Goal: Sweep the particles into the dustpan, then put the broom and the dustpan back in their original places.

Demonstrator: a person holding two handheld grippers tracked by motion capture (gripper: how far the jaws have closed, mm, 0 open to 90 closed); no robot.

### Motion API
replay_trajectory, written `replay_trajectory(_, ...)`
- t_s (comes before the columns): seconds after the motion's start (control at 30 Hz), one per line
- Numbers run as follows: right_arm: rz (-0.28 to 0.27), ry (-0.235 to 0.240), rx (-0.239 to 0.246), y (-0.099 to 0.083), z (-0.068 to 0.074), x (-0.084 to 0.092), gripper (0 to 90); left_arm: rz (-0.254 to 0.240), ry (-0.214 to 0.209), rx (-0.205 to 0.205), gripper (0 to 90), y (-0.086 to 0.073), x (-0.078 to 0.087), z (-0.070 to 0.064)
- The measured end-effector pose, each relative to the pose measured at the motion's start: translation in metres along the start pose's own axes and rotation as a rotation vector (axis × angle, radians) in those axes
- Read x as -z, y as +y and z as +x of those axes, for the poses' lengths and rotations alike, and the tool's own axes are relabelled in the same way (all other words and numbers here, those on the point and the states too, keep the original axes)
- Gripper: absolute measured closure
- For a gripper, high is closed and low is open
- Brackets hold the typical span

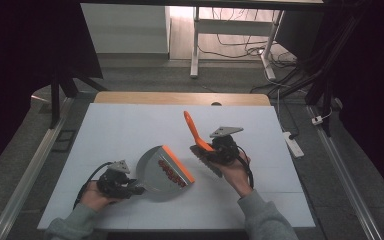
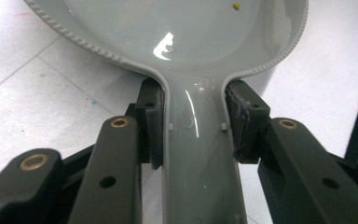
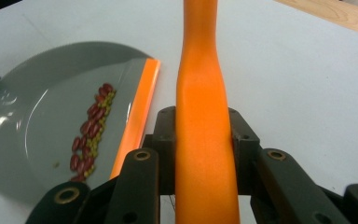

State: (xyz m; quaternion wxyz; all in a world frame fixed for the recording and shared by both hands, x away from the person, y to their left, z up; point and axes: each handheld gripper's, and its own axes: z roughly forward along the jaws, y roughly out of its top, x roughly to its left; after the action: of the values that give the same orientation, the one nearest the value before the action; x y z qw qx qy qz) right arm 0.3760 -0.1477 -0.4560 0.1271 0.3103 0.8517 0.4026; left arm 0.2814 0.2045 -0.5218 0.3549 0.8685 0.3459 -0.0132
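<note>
A grey dustpan (image 1: 152,172) with an orange front lip (image 1: 178,163) lies on the white table top, tilted up at the lip. Red and yellowish beans (image 1: 169,172) sit in a row just behind the lip. My left gripper (image 1: 130,189) is shut on the dustpan's grey handle (image 2: 198,154), with the pan (image 2: 182,32) ahead of its jaws. My right gripper (image 1: 214,150) is shut on the orange handle (image 3: 200,107) of a small brush (image 1: 196,131), held just right of the dustpan with its dark bristles (image 1: 206,161) pointing down. The beans (image 3: 89,135) and the lip (image 3: 137,114) lie to the left in the right gripper view.
The white board (image 1: 125,125) covers a wooden table (image 1: 180,97). A power strip (image 1: 293,143) lies on the floor to the right, and cables and desk legs (image 1: 195,45) stand beyond the far edge. One yellow bean (image 2: 236,5) rests deep in the pan.
</note>
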Motion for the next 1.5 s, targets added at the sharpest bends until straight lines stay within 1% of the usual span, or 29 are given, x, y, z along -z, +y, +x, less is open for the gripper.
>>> replay_trajectory(0.1, -0.005, 0.0, 0.011, -0.003, -0.001, 0.006, 70.3, -0.022, 0.015, 0.01, 61.8, 0.0, 0.002, 0.0)
replay_trajectory(0.23, -0.013, 0.001, 0.008, -0.007, -0.005, 0.015, 70.3, -0.055, 0.028, 0.032, 61.8, 0.0, 0.007, 0.001)
replay_trajectory(0.47, -0.019, 0.0, 0.021, -0.012, -0.01, 0.025, 70.3, -0.097, 0.043, 0.063, 61.8, -0.001, 0.012, 0.003)
replay_trajectory(0.57, -0.021, -0.001, 0.028, -0.014, -0.011, 0.028, 70.3, -0.105, 0.046, 0.069, 61.7, -0.001, 0.014, 0.003)
replay_trajectory(0.83, -0.022, -0.001, 0.044, -0.014, -0.013, 0.033, 70.4, -0.139, 0.066, 0.101, 61.8, -0.002, 0.018, 0.004)
replay_trajectory(1.07, -0.036, -0.01, 0.04, -0.014, -0.016, 0.04, 70.3, -0.154, 0.08, 0.118, 61.8, -0.004, 0.022, 0.004)
replay_trajectory(1.2, -0.032, -0.012, 0.043, -0.015, -0.015, 0.041, 70.3, -0.162, 0.092, 0.129, 61.7, -0.004, 0.023, 0.004)
replay_trajectory(1.33, -0.03, -0.006, 0.042, -0.017, -0.014, 0.042, 70.3, -0.174, 0.1, 0.153, 61.8, -0.005, 0.024, 0.005)
replay_trajectory(1.5, -0.025, -0.003, 0.03, -0.022, -0.014, 0.046, 70.3, -0.19, 0.122, 0.187, 61.7, -0.008, 0.026, 0.003)
